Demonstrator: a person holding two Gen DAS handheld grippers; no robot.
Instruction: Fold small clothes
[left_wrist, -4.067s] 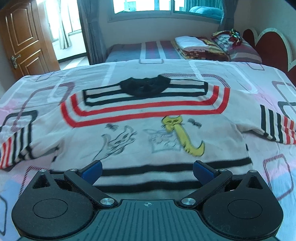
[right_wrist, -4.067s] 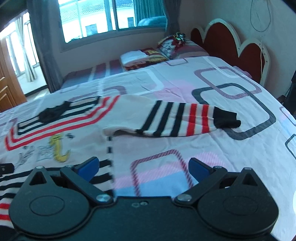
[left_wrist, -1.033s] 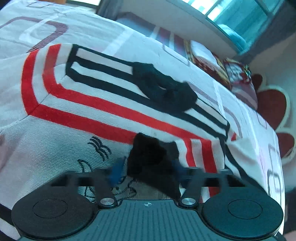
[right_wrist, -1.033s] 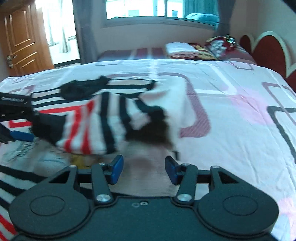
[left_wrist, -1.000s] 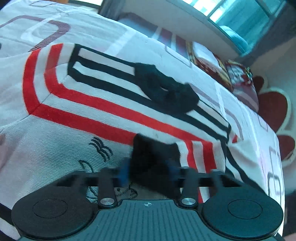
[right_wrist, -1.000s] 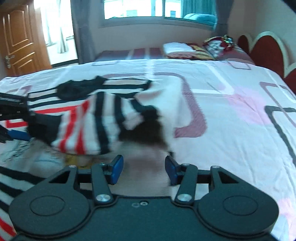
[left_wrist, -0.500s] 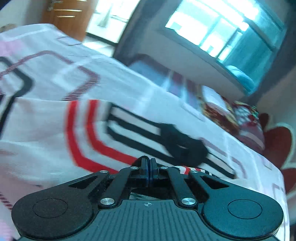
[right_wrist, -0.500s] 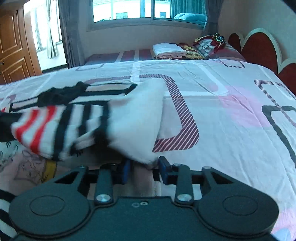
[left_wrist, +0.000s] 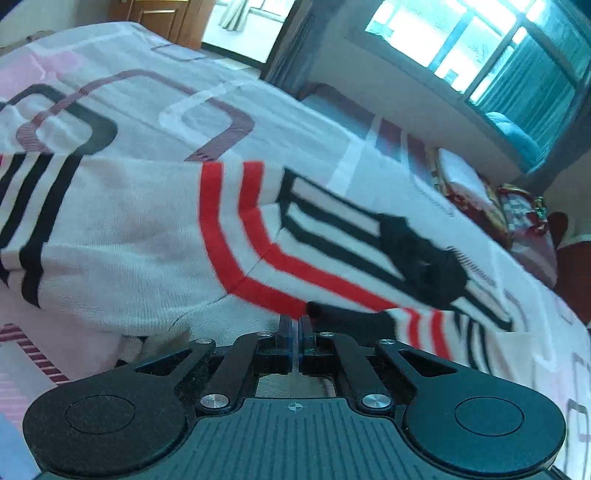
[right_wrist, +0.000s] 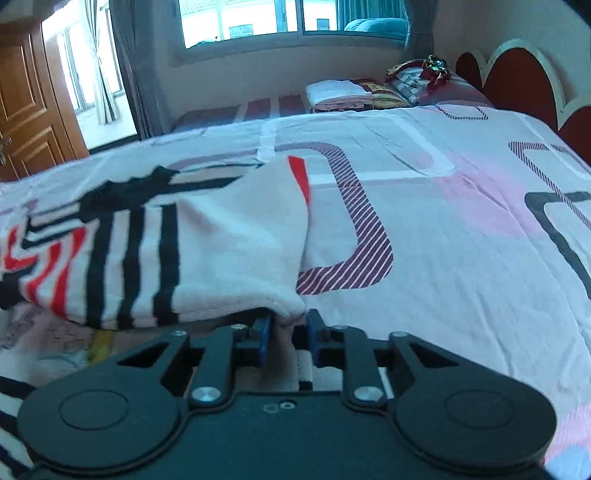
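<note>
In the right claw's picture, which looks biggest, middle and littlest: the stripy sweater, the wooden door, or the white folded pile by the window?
Largest to smallest, as they look:
1. stripy sweater
2. wooden door
3. white folded pile
The sweater lies nearest the camera, and the door is cut off by the picture's edge, so their real sizes stay unsure.

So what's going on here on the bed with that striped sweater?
A person holding a gripper in each hand is folding a small striped sweater spread on the patterned bedspread. One striped sleeve already lies folded across the sweater's front. The right gripper is closing on a white fold of the sweater at its near right edge, with the cloth between its fingers. The left gripper is shut with nothing visibly between its fingers, just in front of the sleeve's black cuff.
</note>
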